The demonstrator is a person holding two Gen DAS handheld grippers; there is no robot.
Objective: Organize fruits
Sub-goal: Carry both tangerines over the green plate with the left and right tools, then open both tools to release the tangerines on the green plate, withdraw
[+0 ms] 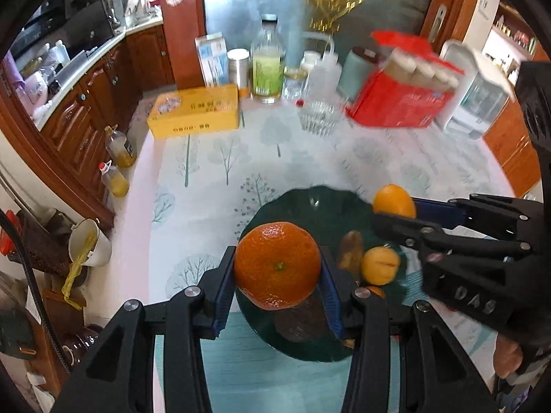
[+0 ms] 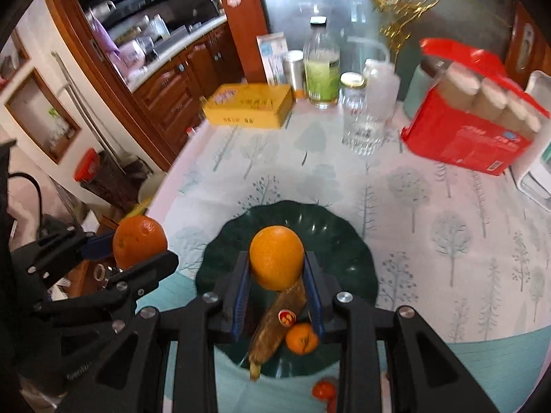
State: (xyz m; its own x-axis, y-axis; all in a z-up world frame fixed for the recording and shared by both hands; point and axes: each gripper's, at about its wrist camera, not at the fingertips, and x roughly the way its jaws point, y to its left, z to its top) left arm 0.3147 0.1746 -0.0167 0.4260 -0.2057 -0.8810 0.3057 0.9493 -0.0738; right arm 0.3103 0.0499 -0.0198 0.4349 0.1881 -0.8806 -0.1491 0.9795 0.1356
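Right now both grippers carry fruit above the dark green plate [image 2: 347, 241], which sits near the front edge of the table [image 2: 430, 206]. The left gripper [image 1: 277, 272] is clamped on a big deep-orange tangerine [image 1: 277, 265], held over the plate's left rim. The right gripper [image 2: 277, 268] grips a paler orange [image 2: 276, 257] above the plate's middle. Already on the plate lie a brown-spotted banana [image 2: 275, 323] and a small mandarin [image 2: 301, 338]; another small reddish fruit [image 2: 323, 389] rests on the table just off the plate's front rim. The step in hand looks like delivery: each fruit next needs lowering onto a bare patch of plate, away from the banana, before the jaws part.
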